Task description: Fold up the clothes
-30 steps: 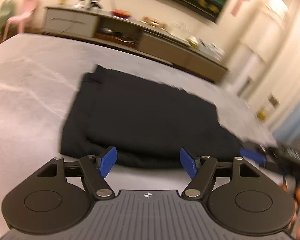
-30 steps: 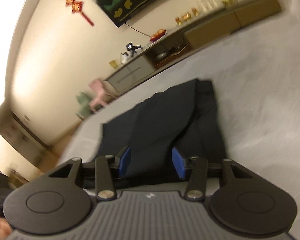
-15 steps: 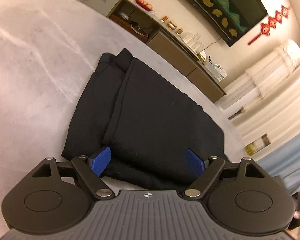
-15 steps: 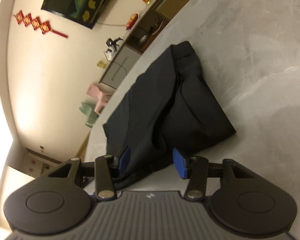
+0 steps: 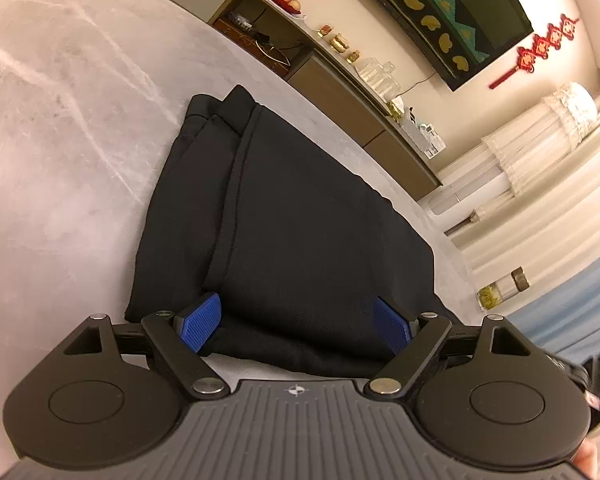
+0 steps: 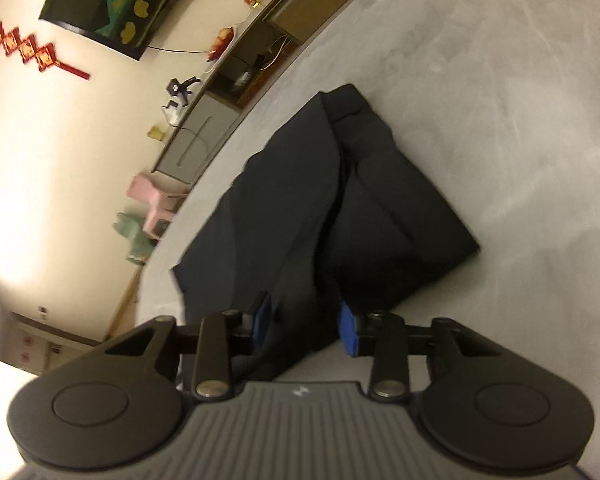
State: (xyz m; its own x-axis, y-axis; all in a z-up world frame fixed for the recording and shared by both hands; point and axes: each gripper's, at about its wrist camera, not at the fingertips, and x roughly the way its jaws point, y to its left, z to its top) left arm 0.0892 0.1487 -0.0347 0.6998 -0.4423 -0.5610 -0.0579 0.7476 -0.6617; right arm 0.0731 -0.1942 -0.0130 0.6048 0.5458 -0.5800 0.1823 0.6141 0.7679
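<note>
A black garment lies folded into a rough rectangle on the grey marbled table. My left gripper is open wide at the garment's near edge, its blue pads straddling the cloth with nothing pressed. In the right wrist view the same garment shows an overlapping fold down its middle. My right gripper sits at the near edge with its jaws closing. A bunched bit of cloth lies between its pads, and gaps still show beside it.
A long sideboard with a fruit plate, jars and bottles runs along the far wall under a dark screen. A jar stands beyond the table's right edge. A pink chair stands past the table's far left edge.
Both grippers dropped toward the garment's near edge and rolled, tilting the views. The left jaws spread wider; the right jaws narrowed around the cloth.
</note>
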